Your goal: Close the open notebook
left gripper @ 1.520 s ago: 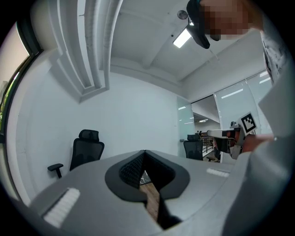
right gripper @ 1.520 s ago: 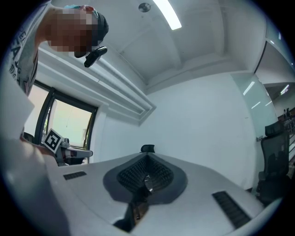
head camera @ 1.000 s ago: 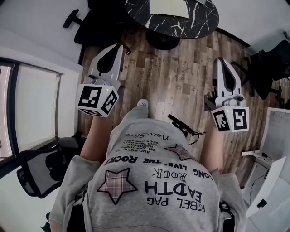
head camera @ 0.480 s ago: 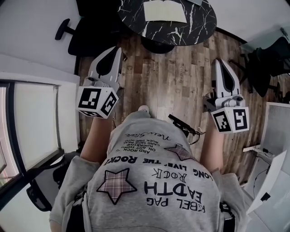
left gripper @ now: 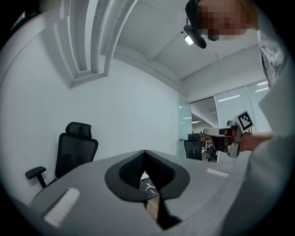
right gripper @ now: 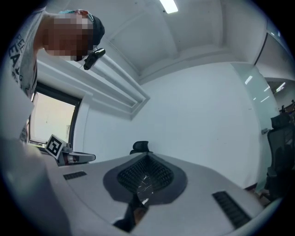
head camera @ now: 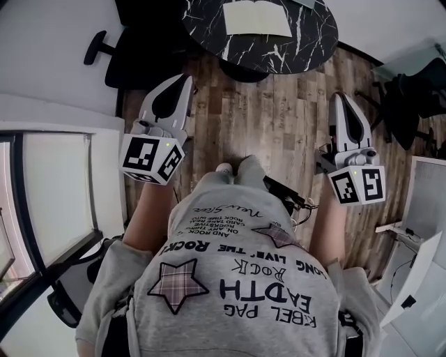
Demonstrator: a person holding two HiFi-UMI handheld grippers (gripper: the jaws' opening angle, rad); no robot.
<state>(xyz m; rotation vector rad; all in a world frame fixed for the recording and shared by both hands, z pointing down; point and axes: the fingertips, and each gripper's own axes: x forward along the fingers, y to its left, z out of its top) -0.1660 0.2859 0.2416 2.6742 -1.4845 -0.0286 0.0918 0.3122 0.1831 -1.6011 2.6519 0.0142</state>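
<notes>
Open cream paper notebook [head camera: 256, 19]: far, on round black marble table [head camera: 306, 38] | grey left gripper [head camera: 185, 79], right gripper [head camera: 339, 98]: nearer, well apart from it, jaws pressed together, empty

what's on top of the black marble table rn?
An open notebook lies flat, pages up, on the marble table. A pale object at the frame's top edge is too cropped to identify. The table's far side is out of frame.
</notes>
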